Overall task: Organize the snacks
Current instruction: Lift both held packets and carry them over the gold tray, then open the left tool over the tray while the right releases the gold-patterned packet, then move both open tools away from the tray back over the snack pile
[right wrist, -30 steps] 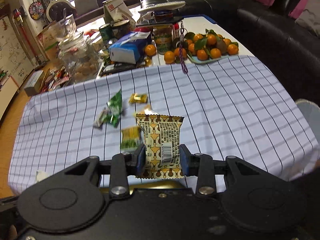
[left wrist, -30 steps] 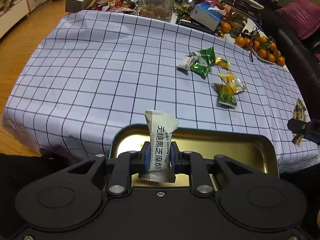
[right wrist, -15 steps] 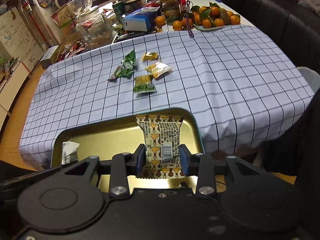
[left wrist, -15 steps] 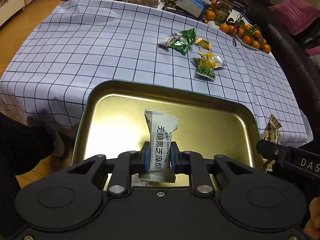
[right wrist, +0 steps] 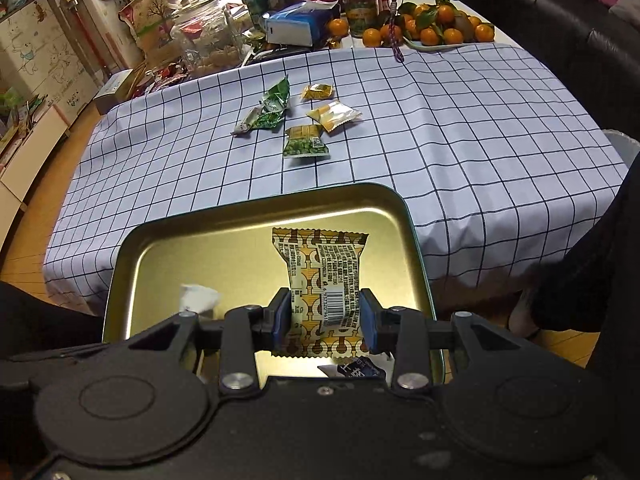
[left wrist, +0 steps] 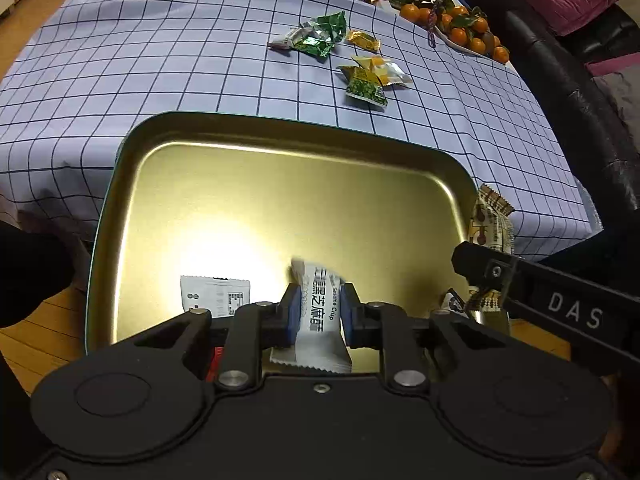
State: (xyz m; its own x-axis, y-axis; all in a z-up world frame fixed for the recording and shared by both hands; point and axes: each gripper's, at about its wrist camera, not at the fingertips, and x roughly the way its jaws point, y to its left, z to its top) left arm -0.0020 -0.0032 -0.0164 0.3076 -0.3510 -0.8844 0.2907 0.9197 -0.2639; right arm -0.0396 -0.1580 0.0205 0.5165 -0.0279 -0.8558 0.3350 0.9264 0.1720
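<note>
A gold metal tray [left wrist: 280, 184] lies below both grippers, at the near edge of the checked tablecloth [left wrist: 160, 60]. My left gripper [left wrist: 319, 312] hangs over it. Its jaws are opening, and the white sesame crisp packet [left wrist: 320, 320] between them is blurred, tilted and slipping loose. Another white packet [left wrist: 214, 296] lies flat in the tray. My right gripper [right wrist: 325, 316] is shut on a brown and yellow patterned packet [right wrist: 324, 272] above the tray's [right wrist: 200, 256] right half. A dark wrapper [right wrist: 356, 370] peeks out under it. Several loose snack packets [right wrist: 304, 140] lie on the cloth.
At the far end of the table stand a plate of oranges [right wrist: 436, 28], a glass jar [right wrist: 208, 40], a blue box [right wrist: 300, 24] and other clutter. A black sofa [left wrist: 580, 80] runs along the right side. Wooden floor shows to the left.
Both grippers drew back from over the cloth to above the gold tray. The white packet has dropped lower and tilted between the left jaws. The right grip is unchanged.
</note>
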